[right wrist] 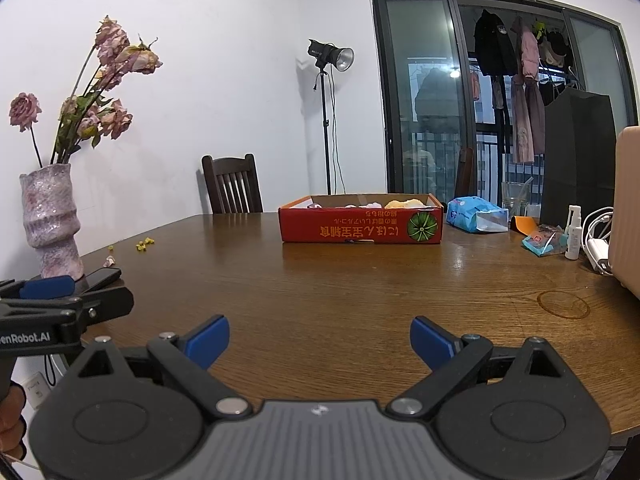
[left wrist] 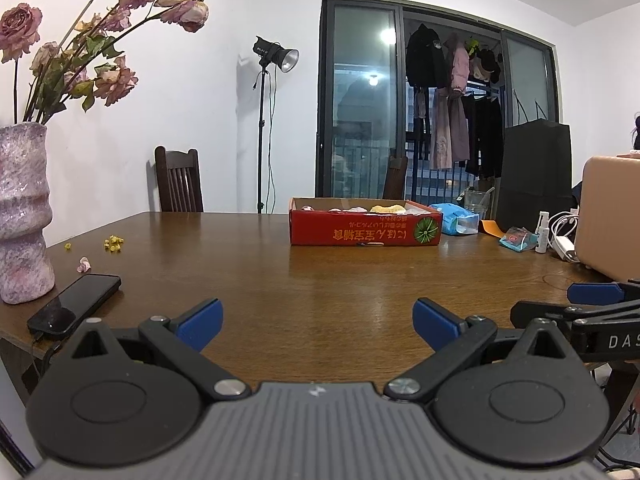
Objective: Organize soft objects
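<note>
Hovering agape — both claws (left wrist: 318,326) (right wrist: 320,342) — empty.

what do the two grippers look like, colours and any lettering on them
Both are alike. The left gripper and right gripper have a grey ribbed body, black link arms with round discs and silver pivot bolts, and blue fingers. White lettering runs along the side: "DAS" on the right one seen from the left camera, "enRobot.AI" on the left one seen from the right.

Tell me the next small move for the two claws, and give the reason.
Probably bring both forward over the table toward the red box. The left claw and right claw are both open and empty, well short of the box, and the soft pieces show only inside it. No soft item lies between the claws and the box.
</note>
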